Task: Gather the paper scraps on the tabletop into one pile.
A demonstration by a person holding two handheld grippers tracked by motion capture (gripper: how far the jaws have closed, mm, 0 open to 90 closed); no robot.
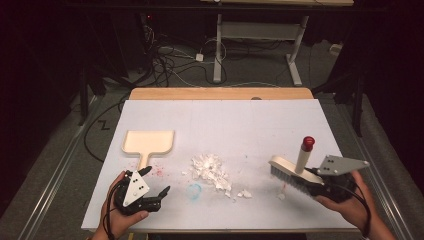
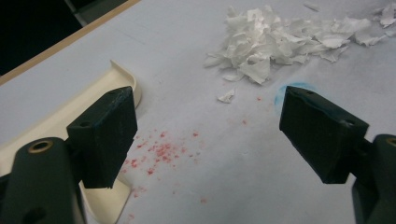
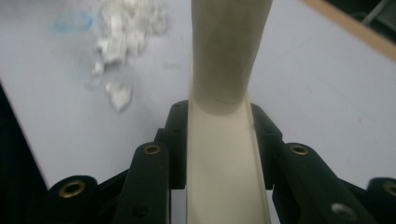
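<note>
A cream dustpan [image 1: 148, 141] lies flat at the left of the white table, handle toward me; its rim [image 2: 122, 79] shows beside my left jaw. A pile of torn white paper scraps [image 1: 212, 171] sits mid-table, also seen as scraps [image 2: 280, 37] and scraps [image 3: 126, 32]. My left gripper [image 1: 155, 181] hovers open just below the dustpan handle, nothing between its jaws [image 2: 205, 135]. My right gripper [image 1: 320, 186] is shut on the cream base of a hand brush [image 1: 295, 172], whose handle with a red tip [image 1: 308, 142] stands up. The brush body [image 3: 224, 140] sits clamped between the jaws.
Red specks [image 2: 159, 151] and a blue ring mark [image 1: 194, 190] stain the white table sheet [image 1: 240, 120]. A few stray scraps [image 1: 244, 193] lie near the pile. A wooden edge [image 1: 220, 93] runs along the far side; cables and a desk frame stand on the floor beyond.
</note>
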